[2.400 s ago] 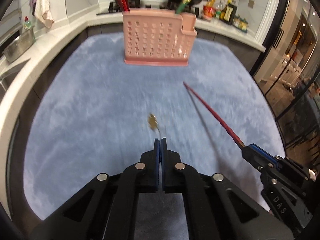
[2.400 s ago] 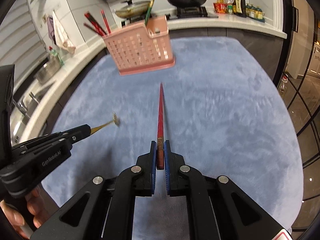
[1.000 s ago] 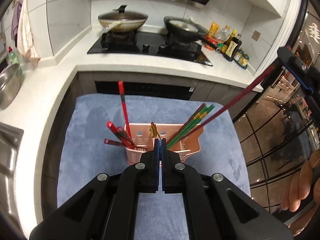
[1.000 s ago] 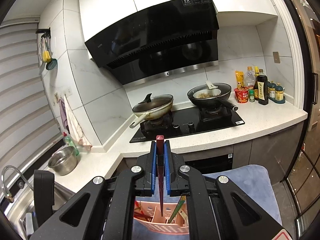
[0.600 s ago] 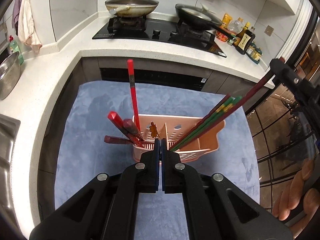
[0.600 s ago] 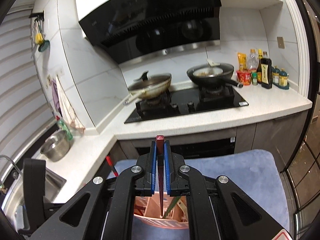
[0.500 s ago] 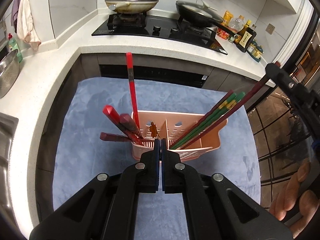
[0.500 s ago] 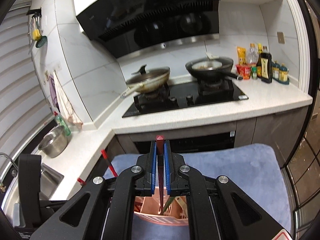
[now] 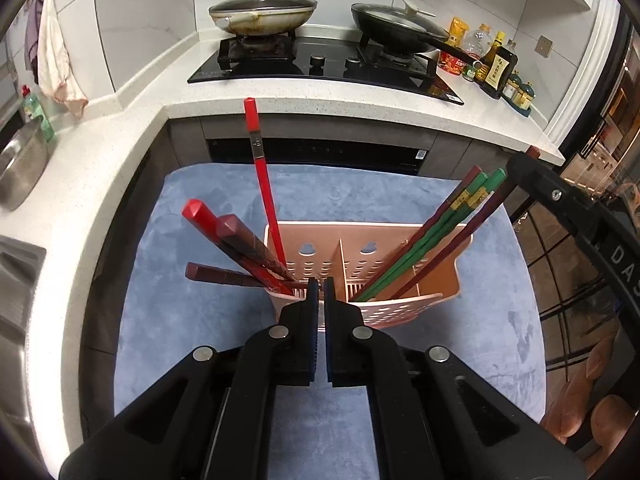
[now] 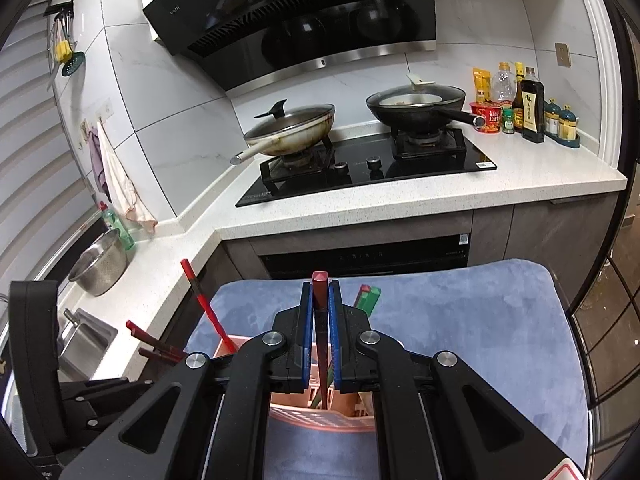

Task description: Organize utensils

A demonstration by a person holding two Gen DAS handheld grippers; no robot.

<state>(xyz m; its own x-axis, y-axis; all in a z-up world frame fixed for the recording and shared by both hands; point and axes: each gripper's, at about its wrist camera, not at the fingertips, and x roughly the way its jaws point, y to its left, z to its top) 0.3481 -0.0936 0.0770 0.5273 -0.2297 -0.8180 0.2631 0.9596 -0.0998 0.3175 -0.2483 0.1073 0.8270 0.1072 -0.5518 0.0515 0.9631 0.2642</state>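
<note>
White speckled counter [image 10: 400,200] wraps my corner. Black hob [image 10: 368,172] carries two lidded pans under a black hood [image 10: 288,12]. Marble-look wall tiles [image 10: 180,140]. Steel bowl [image 10: 98,262] beside the sink [image 10: 86,340]. Blue mat [image 9: 200,320] in front of me.

Bright, even indoor light; sharp focus throughout; fisheye bending and dark vignette all around, strongest toward 3 and 9 o'clock.

holder [image 9: 400,316]: perforated matt pink plastic | mat [image 9: 192,320]: plush blue cloth | chopsticks [image 9: 264,184]: glossy lacquer
</note>
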